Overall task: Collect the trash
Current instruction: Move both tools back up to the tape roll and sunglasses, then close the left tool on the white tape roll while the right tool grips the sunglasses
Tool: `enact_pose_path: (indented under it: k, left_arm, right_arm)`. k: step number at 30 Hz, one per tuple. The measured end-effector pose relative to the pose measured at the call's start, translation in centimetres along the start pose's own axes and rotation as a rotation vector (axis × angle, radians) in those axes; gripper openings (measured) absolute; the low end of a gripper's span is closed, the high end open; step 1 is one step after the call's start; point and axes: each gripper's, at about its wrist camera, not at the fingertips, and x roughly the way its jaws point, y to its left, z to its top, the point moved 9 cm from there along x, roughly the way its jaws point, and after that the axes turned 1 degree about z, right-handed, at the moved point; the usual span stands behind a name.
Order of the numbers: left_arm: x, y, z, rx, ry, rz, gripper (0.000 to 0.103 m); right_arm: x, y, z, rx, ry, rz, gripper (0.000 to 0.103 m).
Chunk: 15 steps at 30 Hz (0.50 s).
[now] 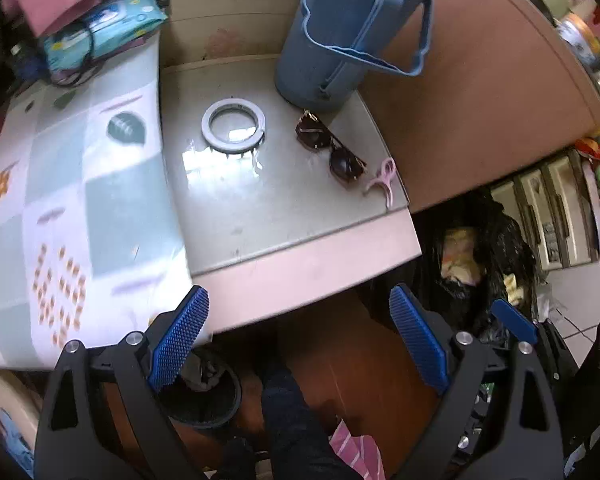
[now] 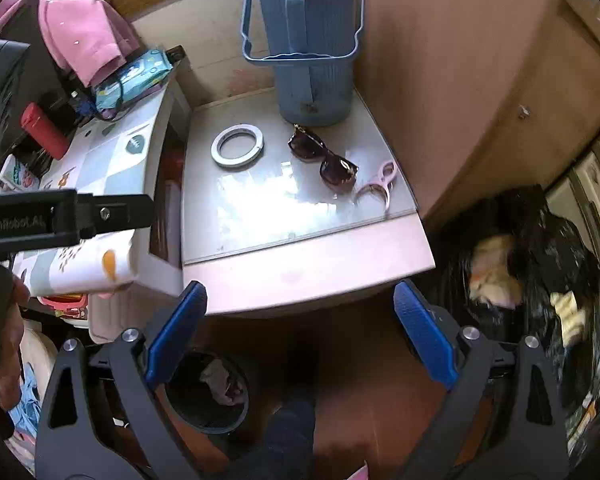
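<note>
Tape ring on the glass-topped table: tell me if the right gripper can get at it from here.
Probably yes. The right gripper is open and empty, and the tape ring lies flat with bare glass before it; the sunglasses sit apart.

The top of the blue jug (image 1: 352, 28) is cut off by my left view's upper edge. The black bag (image 2: 540, 264) runs past my right view's rim, and the pale, blurred lumps in it are beyond my telling. My left gripper's arm (image 2: 66, 216) enters from the left edge of that view, fingers unseen; its lettering is too blurred for me to read. The bin (image 2: 208, 392) under the table is partly hidden behind my right gripper's near finger (image 2: 172, 336); its contents are too dark to identify.
</note>
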Motion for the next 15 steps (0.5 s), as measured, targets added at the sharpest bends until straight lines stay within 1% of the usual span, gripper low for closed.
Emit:
enact_pose_path:
  k: [4,8,15]
  left_arm:
    - [1.9,0.2,3.6,-0.003,0.003,0.012,0.09]
    - [3.9,0.9,6.4,-0.02,0.01,0.012,0.09]
    - [8.0,2.0,9.4,-0.021,0.037,0.025,0.09]
  right_arm:
    - [2.5,-1.1,2.6,-0.013,0.013,0.013,0.094]
    - [5.4,-1.9,4.9,-0.035,0.025,0.022,0.094]
    - [9.6,-2.5,7.7,-0.059,0.045,0.038,0.094]
